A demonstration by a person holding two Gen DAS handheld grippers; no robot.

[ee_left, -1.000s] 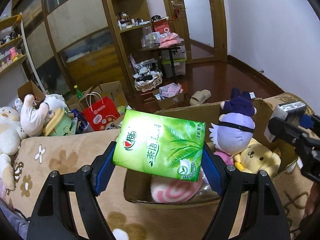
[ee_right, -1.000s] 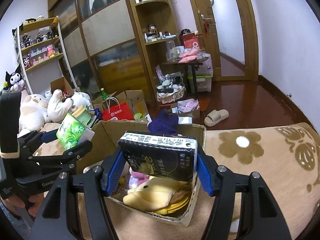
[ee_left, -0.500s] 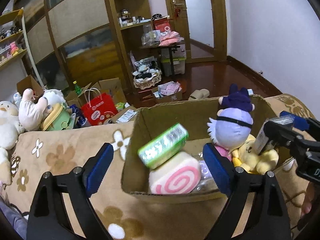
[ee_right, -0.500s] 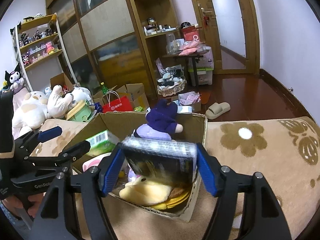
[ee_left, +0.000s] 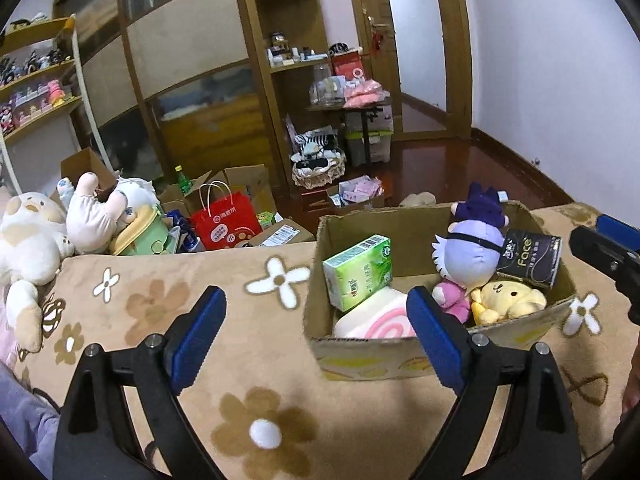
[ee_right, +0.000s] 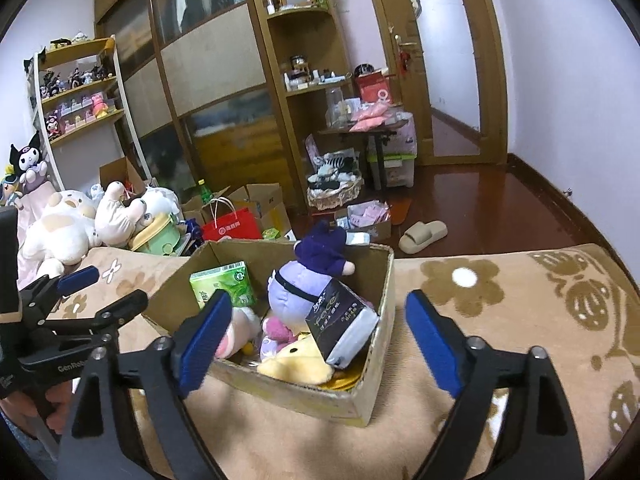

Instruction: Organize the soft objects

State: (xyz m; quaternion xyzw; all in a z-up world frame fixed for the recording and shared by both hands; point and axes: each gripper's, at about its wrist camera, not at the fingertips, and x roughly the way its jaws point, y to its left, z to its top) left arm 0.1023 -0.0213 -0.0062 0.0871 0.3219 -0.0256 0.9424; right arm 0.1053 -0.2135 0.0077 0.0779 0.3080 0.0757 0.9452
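Observation:
A cardboard box (ee_left: 400,220) stands on the flowered blanket (ee_left: 160,308). Inside it a green tissue pack (ee_left: 358,272) leans on a pink swirl roll plush (ee_left: 376,318). A black tissue pack (ee_left: 528,258) rests against a purple plush (ee_left: 470,248) and above a yellow plush (ee_left: 508,300). My left gripper (ee_left: 312,308) hovers at the box's near left corner, jaws opening, with nothing between them. My right gripper (ee_right: 320,304) hangs over the box's near side (ee_right: 380,320), jaws opening and free of the black pack (ee_right: 340,320). The green pack (ee_right: 224,284) lies at the box's far left.
Large white plush toys (ee_left: 28,240) lie at the blanket's left end. Beyond the bed are a red paper bag (ee_left: 226,224), open cartons, a slipper (ee_right: 424,234) on the wooden floor and tall shelves. In the right wrist view the left gripper (ee_right: 110,288) stands left of the box.
Both grippers let go: the green pack and the black pack dropped into the box. Both sets of jaws widened and the grippers drew back and up from the box.

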